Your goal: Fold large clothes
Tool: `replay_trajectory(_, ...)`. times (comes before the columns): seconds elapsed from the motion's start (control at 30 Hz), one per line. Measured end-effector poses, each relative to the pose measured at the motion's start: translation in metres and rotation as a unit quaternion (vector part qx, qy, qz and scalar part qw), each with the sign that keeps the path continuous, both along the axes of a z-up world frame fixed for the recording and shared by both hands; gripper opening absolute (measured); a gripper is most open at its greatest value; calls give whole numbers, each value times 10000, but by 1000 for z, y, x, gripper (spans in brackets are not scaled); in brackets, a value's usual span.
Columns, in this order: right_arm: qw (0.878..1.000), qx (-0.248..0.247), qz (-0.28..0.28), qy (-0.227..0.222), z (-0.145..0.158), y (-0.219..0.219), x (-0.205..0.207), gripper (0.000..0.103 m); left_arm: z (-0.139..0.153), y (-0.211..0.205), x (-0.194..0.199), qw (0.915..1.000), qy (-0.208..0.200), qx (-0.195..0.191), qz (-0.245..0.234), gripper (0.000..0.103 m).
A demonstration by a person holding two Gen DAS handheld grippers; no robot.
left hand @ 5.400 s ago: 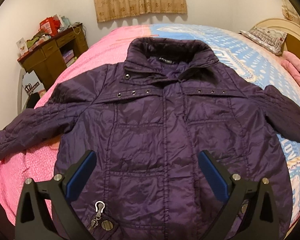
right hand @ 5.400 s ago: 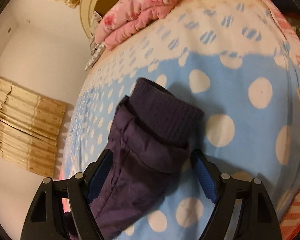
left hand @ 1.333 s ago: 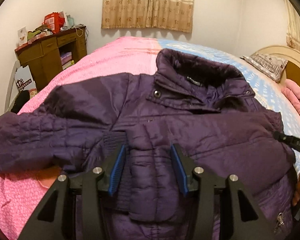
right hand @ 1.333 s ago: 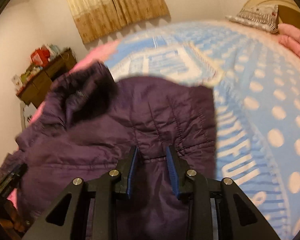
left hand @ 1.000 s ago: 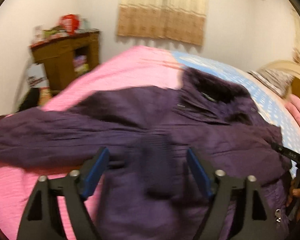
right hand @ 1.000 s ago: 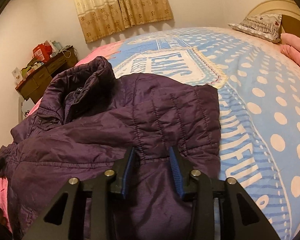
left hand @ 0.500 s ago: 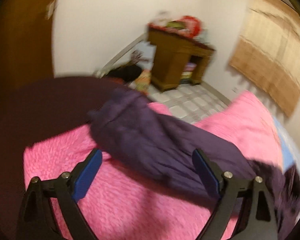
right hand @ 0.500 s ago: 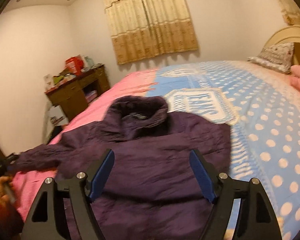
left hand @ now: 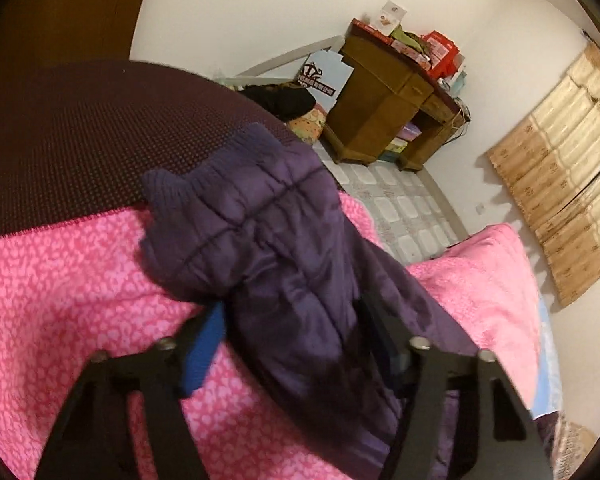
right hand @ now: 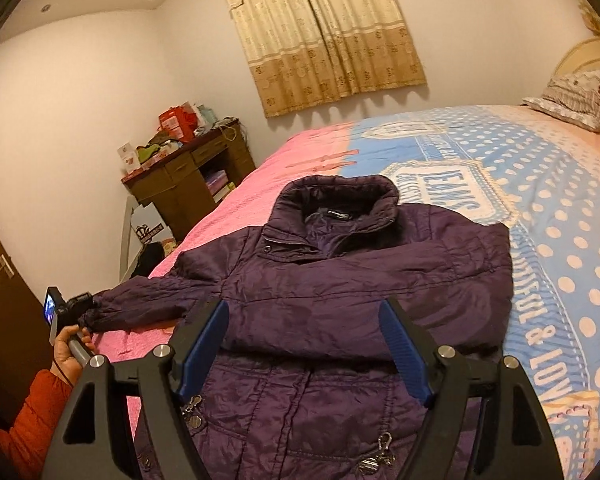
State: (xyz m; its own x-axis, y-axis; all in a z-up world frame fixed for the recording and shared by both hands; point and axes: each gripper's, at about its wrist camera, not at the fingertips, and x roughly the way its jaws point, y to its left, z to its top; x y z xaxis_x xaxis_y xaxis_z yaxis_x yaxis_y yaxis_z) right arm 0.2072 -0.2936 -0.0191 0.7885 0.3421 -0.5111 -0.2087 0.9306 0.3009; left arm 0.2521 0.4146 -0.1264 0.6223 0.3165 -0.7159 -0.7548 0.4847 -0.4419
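Observation:
A dark purple quilted jacket point(right hand: 340, 288) lies front up on the bed, its right sleeve folded across the chest. Its left sleeve point(left hand: 268, 240) stretches over the pink bedspread point(left hand: 60, 288), knit cuff toward the bed's corner. My left gripper point(left hand: 292, 312) straddles this sleeve behind the cuff. Its jaws are closing and the fabric fills the gap between them; the right pad is hidden under the cloth. In the right wrist view a hand point(right hand: 70, 346) holds that gripper at the cuff point(right hand: 100, 314). My right gripper point(right hand: 304, 344) hovers open above the jacket's middle, holding nothing.
The bedspread turns blue with white dots point(right hand: 560, 240) on the right, with a pillow point(right hand: 568, 98) at the headboard. A wooden desk point(right hand: 188, 184) with clutter stands left of the bed, tiled floor point(left hand: 396, 208) beside it. A dark mat point(left hand: 80, 140) covers the bed's corner. An orange sleeve point(right hand: 32, 412) shows at lower left.
My left gripper let go of the folded right sleeve, swung left to the other sleeve's cuff and is narrowing on it. My right gripper released the jacket, opened and drew back upward.

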Motion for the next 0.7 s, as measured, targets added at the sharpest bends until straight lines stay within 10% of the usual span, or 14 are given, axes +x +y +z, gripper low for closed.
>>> replay_trajectory(0.17,9994,229,-211,172,-9,-20,-1,78,7,-1,7,9993,-113,235,-276,16)
replay_trajectory(0.4,9981,383,-428,233,-16,-41,-3,78,76,-59,30,9836,-250,1639,-709,8)
replay_trajectory(0.53,9966,501,-578,298,-23,-53,0,78,130,-146,41,9510,-785,2534,-1587,8)
replay_trajectory(0.7,9948,644,-663,420,-32,-62,3,78,163,-295,46,8772,-1335,3451,-3059,8)
